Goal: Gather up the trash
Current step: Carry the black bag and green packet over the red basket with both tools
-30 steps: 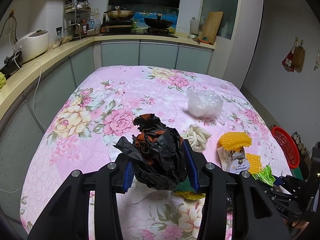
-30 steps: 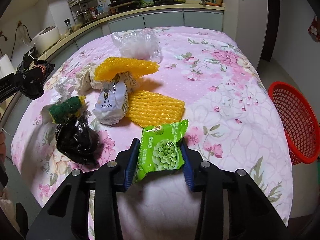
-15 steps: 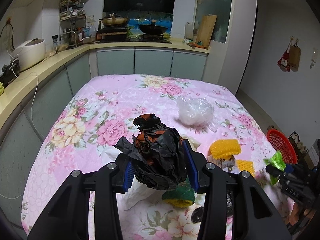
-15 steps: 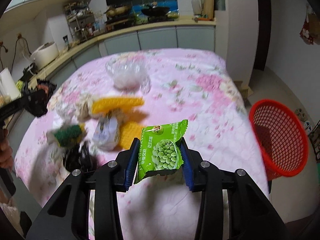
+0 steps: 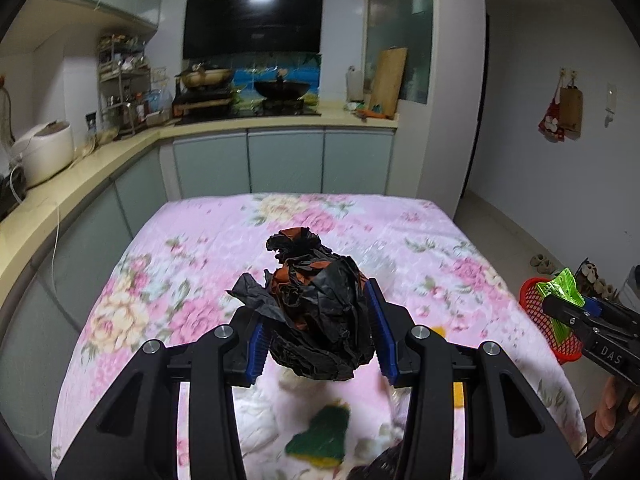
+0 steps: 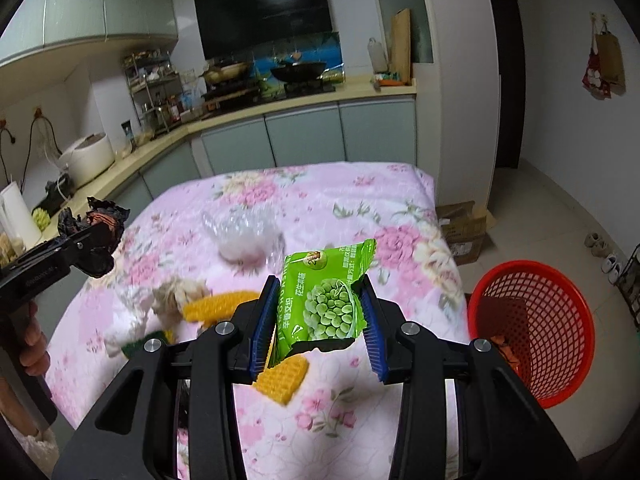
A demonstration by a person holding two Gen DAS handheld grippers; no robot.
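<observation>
Pinching a crumpled black plastic bag (image 5: 320, 316) in my left hand-held gripper (image 5: 318, 344) and a green pea snack packet (image 6: 326, 304) in my right hand-held gripper (image 6: 316, 328), I judge both still undelivered to the red mesh basket (image 6: 560, 344) right of it, with yellow foam nets (image 6: 218, 307) beyond waiting.

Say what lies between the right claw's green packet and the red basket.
Right wrist view: only bare flowered tablecloth, its edge, then floor lie between the green packet in the right claw and the red basket.

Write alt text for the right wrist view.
The right claw grips a green pea snack packet above a pink floral table strewn with trash. A red mesh basket stands on the floor to the right.
</observation>
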